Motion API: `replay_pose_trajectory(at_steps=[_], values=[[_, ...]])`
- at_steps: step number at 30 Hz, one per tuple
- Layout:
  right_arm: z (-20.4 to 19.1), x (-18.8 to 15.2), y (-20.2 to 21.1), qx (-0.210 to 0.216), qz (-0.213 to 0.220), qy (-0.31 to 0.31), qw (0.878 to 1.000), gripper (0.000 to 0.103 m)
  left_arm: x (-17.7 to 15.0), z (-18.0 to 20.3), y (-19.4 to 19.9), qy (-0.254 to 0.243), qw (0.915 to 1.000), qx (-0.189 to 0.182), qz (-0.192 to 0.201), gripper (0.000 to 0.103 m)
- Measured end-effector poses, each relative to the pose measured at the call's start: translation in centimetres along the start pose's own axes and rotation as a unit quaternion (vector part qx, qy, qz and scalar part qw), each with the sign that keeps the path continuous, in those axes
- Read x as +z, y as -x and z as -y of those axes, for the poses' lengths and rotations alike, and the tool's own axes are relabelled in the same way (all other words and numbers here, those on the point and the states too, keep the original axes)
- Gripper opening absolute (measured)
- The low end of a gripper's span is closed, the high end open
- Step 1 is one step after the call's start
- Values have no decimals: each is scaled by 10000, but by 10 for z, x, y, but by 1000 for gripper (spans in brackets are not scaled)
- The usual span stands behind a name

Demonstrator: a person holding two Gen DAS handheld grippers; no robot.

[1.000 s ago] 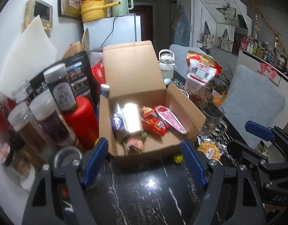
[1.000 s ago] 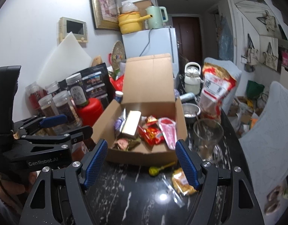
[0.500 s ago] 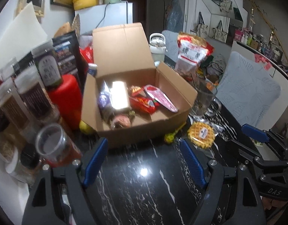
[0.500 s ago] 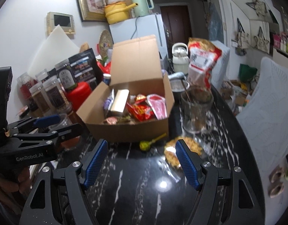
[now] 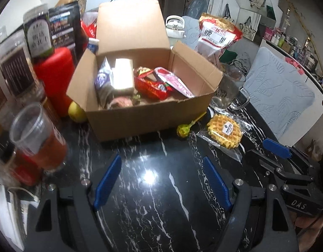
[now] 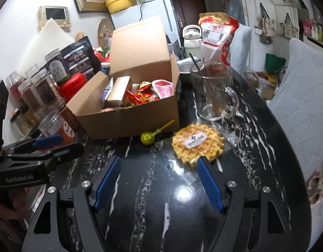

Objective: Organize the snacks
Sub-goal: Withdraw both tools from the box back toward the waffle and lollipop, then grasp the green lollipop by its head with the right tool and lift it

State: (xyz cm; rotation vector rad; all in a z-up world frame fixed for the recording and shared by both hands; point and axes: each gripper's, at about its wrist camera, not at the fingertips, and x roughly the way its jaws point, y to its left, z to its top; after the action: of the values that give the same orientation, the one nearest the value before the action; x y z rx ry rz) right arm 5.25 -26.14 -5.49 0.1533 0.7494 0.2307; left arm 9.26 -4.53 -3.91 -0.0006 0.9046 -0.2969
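An open cardboard box (image 5: 148, 115) (image 6: 130, 124) stands on the black marble table and holds several wrapped snacks. In front of it lie a green lollipop (image 5: 183, 130) (image 6: 147, 137) and a wrapped round waffle (image 5: 225, 130) (image 6: 198, 143). My left gripper (image 5: 161, 159) (image 6: 62, 145) hovers open over bare table before the box, with nothing between its fingers. To its right, my right gripper (image 6: 159, 160) (image 5: 266, 153) is open and empty too. Its right fingertip (image 6: 201, 163) sits at the waffle's near edge.
A glass mug (image 6: 214, 92) with a spoon and a red-and-white snack bag (image 6: 218, 37) stand right of the box. Jars (image 6: 45, 84), a red canister (image 5: 56, 73) and a clear cup (image 5: 37, 136) crowd the left. Cushioned chairs (image 6: 304, 105) line the table's right edge.
Both grippers have come down toward the table and tilted more downward. The box, lollipop and waffle now sit closer in both views. Neither jaw has changed its width.
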Motion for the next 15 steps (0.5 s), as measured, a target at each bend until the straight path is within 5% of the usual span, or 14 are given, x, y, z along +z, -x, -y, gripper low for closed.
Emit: replay_pose_trajectory(at_steps=[6, 15], values=[[10, -1, -19, -105, -124, -34, 9999, 75, -5, 2, -19, -16, 9999, 55, -142, 80], [1, 10, -60, 291, -389, 173, 9987, 69, -1, -21, -39, 415, 9985, 166, -305, 80]])
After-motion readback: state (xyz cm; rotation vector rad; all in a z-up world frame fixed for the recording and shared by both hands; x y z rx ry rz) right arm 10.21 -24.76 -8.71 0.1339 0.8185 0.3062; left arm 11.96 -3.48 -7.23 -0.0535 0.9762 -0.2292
